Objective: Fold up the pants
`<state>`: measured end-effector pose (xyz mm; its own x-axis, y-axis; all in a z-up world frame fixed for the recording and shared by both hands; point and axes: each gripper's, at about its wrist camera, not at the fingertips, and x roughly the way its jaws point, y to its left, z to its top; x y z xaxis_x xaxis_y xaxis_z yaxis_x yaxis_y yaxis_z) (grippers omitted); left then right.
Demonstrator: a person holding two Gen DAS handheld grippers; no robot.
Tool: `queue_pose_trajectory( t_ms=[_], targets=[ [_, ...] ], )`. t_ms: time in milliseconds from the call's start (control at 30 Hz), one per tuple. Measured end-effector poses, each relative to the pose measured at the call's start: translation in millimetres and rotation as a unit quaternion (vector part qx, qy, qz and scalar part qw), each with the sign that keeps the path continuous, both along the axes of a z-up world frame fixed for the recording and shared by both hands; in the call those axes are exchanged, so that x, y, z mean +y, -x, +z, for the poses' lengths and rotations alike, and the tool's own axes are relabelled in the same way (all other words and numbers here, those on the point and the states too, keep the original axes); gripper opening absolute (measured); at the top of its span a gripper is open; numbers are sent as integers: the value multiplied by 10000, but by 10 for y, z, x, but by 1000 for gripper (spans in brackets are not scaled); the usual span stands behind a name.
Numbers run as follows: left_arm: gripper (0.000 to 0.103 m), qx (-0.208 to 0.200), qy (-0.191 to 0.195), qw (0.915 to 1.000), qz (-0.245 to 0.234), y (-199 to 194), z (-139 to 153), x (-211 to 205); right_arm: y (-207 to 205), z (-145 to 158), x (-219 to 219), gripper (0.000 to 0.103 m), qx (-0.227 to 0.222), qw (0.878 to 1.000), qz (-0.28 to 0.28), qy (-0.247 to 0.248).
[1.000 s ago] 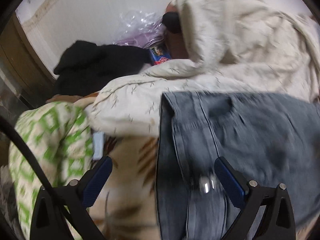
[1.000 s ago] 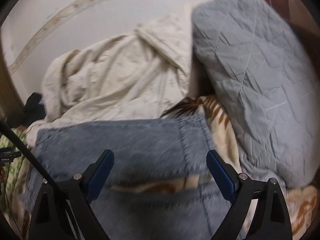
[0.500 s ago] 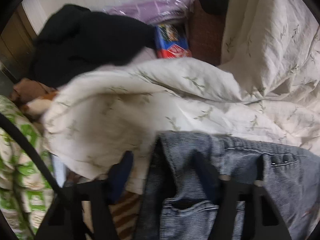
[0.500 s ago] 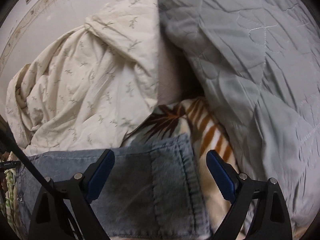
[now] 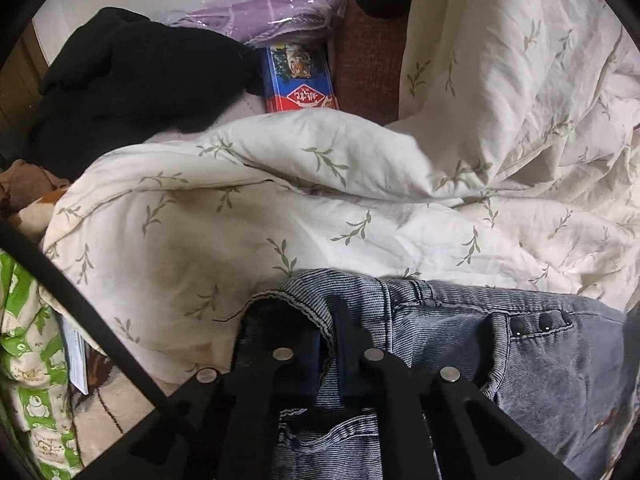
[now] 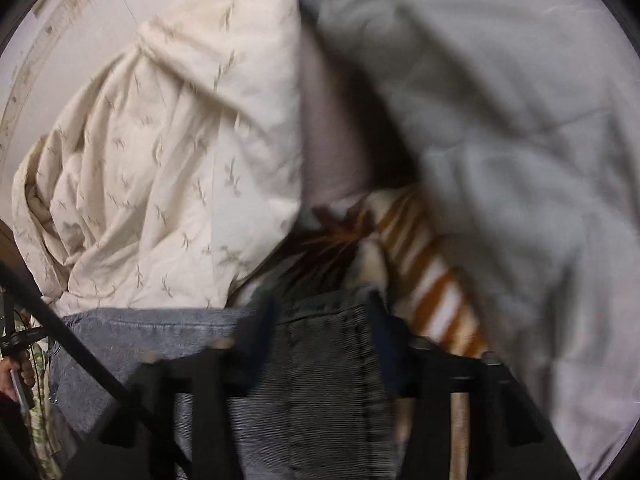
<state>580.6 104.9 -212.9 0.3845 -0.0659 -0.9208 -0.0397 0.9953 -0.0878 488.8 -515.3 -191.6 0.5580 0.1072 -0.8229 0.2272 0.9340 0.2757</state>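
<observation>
Grasp step for the fold. Left gripper [image 5: 326,344] is clamped on the waistband corner of the jeans [image 5: 540,352], denim pinched between the pads. Right gripper [image 6: 324,320] is closing with the far edge of the jeans [image 6: 320,380] between its fingers; blurred, grip not yet firm. Jeans lie flat on the striped blanket [image 6: 436,300], touching the leaf-print duvet [image 5: 320,208] behind; grey quilt [image 6: 500,120] further right. Next: finish the right pinch, then lift both corners evenly and carry them over.
</observation>
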Motion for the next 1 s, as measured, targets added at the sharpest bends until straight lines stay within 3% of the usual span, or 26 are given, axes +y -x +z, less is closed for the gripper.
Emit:
queue_pose_trajectory(
  t_ms=[200,300,400,433,600,733,833,1000],
  targets=[
    [6,47,-144,9999,-45,106,-20,11,-228,-234,37,42,589,9951,-284,740],
    [5,34,-249,9997,-84,95,-41,-29,-285,-372,34,42,795,9932,-297,800],
    [3,4,-147,9999,33,85,-32,-8,-281,-364,34,20,680,9939,-285,814],
    [3,-4,-127,9999,57,77,-33,-9,-285,-350,28,19,647,9943,-279,798],
    [3,-446,31,9989,135,213,202,62,-91,-108,39,14,140,9975,-379,572],
    [3,-859,503,9949,173,442,598,206,251,247,-5,13,-411,9975,-499,269],
    [3,-1085,831,9906,91,722,934,296,587,534,-31,13,-774,9953,-577,47],
    [3,-1342,1029,9855,-124,1363,1337,420,1251,912,-51,13,-1130,9915,-631,-165]
  ],
)
